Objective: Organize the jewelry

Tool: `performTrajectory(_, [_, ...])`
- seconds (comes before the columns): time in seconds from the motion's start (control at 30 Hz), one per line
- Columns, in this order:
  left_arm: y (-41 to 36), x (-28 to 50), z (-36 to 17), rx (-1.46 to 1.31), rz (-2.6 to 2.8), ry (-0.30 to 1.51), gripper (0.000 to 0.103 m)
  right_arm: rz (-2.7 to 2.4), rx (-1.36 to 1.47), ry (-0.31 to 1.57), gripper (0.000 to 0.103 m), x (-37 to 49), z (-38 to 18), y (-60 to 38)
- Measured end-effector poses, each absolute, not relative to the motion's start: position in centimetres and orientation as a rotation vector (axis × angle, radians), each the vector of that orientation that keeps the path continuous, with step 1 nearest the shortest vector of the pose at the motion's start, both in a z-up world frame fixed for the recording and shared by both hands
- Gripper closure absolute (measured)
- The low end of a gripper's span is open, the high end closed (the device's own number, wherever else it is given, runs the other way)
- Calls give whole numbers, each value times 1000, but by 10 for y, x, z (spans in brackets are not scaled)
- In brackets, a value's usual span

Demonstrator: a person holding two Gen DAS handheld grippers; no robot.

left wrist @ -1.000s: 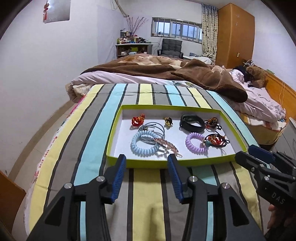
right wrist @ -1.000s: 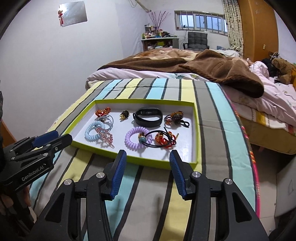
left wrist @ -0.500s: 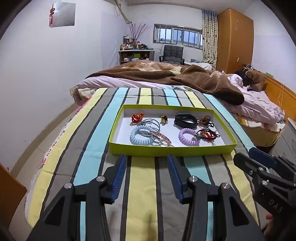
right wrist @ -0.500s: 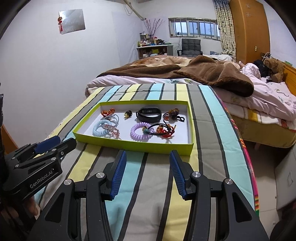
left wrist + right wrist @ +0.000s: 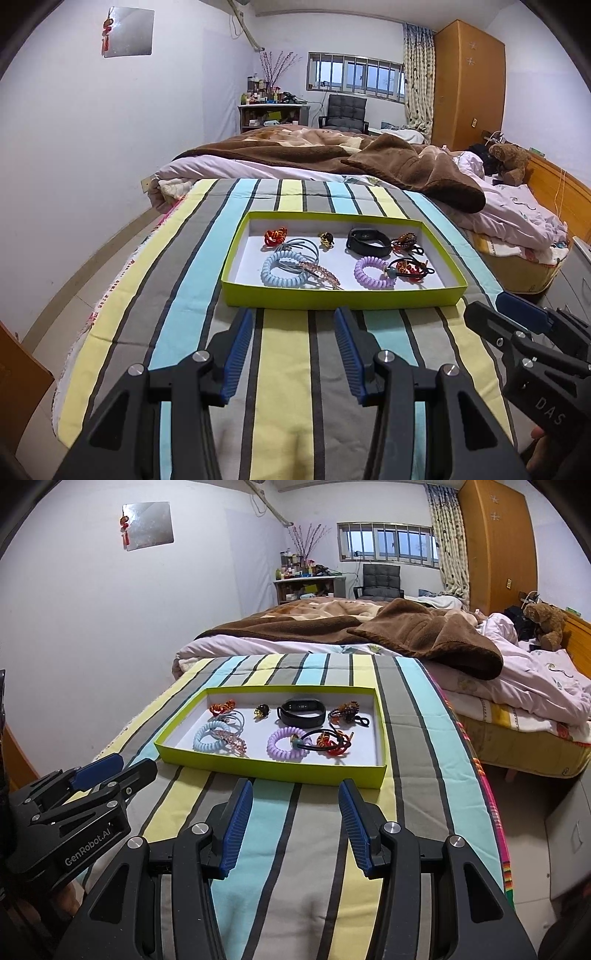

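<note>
A lime-green tray [image 5: 343, 297] [image 5: 273, 770] with a white floor lies on the striped cloth and holds several pieces. Among them are a blue coil band [image 5: 282, 271] [image 5: 208, 740], a purple coil band [image 5: 371, 273] [image 5: 286, 744], a black wristband [image 5: 367, 242] [image 5: 301, 712], a pink hair clip [image 5: 319, 273], a red ornament [image 5: 275, 236] and beaded hair ties [image 5: 410, 267]. My left gripper [image 5: 293, 319] hovers open just short of the tray's near wall, with nothing between its fingers. Over the cloth to the right, my right gripper [image 5: 295, 794] is open and empty too.
The striped cloth [image 5: 284, 369] covers a surface that ends at the left and right edges. A bed with a brown blanket [image 5: 369, 162] stands behind it, with a teddy bear [image 5: 508, 158] at the far right. A desk [image 5: 271, 114], chair and wardrobe line the far wall.
Both grippers have pulled back from the tray, which now looks smaller and farther away. The jaws keep the same width and the pieces in the tray lie as before.
</note>
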State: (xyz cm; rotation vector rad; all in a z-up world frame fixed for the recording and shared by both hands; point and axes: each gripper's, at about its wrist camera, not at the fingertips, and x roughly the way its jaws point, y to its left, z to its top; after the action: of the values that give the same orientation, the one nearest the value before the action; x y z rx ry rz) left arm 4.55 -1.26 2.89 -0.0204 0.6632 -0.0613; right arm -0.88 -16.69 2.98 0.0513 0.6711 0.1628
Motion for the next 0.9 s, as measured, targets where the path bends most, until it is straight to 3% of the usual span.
performTrajectory(0.9, [-14, 41, 30, -23, -77, 655, 55, 156, 49, 670, 54, -10, 34, -168])
